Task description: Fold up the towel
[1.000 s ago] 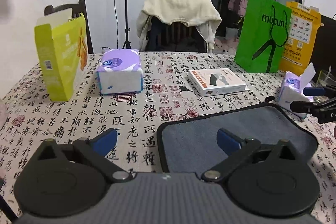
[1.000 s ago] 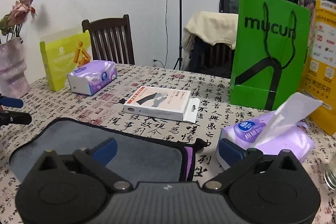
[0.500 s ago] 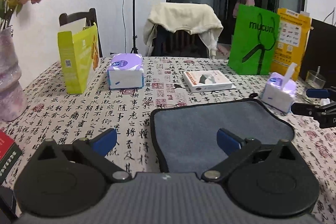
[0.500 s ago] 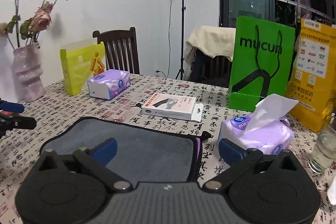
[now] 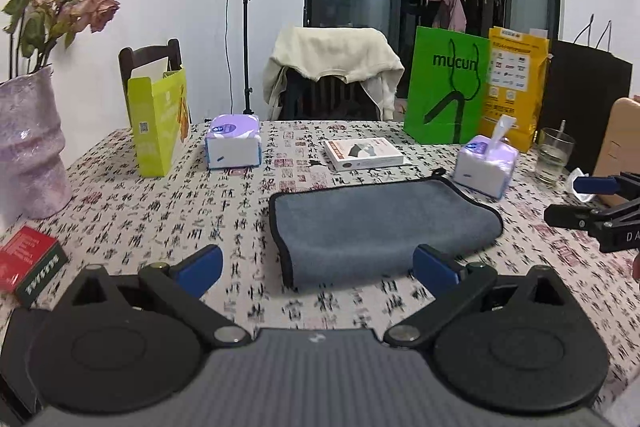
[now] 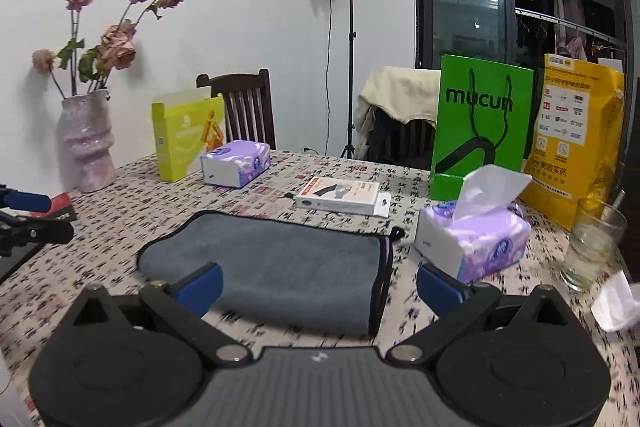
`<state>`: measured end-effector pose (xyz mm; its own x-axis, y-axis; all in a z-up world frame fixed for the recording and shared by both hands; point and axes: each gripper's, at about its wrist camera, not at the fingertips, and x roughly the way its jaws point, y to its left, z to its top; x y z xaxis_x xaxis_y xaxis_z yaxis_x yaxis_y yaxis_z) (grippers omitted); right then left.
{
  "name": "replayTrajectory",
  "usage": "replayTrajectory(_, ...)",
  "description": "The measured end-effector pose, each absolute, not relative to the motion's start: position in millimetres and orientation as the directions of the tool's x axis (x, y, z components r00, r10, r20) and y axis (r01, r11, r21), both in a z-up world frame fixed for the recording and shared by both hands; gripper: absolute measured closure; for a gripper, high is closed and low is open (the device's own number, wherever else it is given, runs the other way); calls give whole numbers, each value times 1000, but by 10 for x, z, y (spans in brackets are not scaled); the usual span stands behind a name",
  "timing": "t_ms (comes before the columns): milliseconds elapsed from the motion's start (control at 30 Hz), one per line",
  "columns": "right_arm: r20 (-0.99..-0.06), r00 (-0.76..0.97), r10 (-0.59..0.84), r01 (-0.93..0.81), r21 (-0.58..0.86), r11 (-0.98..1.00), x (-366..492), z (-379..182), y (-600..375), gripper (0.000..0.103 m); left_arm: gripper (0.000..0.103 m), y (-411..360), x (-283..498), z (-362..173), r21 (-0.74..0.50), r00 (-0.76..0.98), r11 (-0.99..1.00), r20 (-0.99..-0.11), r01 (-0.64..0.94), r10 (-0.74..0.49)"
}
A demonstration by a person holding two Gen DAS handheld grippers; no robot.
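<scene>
The table [image 5: 120, 195] carries the grey towel [image 5: 376, 223], lying folded over between the tissue packs. Left gripper [image 5: 318, 267] and right gripper [image 6: 318, 281] hover near it, jaws spread, empty. Judged: another fold or finish; next needs an edge pinched.

We look from two wrist-mounted fisheye cameras, each facing forward along its own spread blue-tipped fingers, low over the table. Our left-wrist view sits back from the near left of the towel [image 5: 372, 227], seeing the right gripper [image 5: 588, 201] at its right edge. Our right-wrist view sits nearer the towel's right end, with the left gripper [image 6: 28, 215] at its left edge. Both share the towel, the white box [image 5: 362, 153], the green bag [image 6: 480, 123] and the vase [image 6: 86, 143].
</scene>
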<state>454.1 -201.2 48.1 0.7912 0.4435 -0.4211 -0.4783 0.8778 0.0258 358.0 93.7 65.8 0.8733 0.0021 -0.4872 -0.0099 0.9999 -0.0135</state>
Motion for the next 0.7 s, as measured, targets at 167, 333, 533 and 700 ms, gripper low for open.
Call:
replayTrajectory(167, -409, 798, 443, -474, 28, 880, 4158, 454, -2076, 0, 0, 893, 3217, 653, -22, 881, 1000, -472, -22, 10)
replayTrajectory(333, -387, 805, 449, -474, 33, 880, 3750, 440, -2146, 0, 0, 832, 2840, 618, -19, 893, 999, -450, -38, 26)
replayTrajectory(533, -370, 809, 457, -485, 21, 874, 3277, 383, -2164, 0, 0, 729, 2413, 519, -30, 905, 999, -425, -35, 19)
replayTrajectory(700, -358, 813, 459, -492, -1, 871, 2892, 320, -2136, 0, 0, 652, 2087, 431, -27, 913, 999, -408, -39, 25)
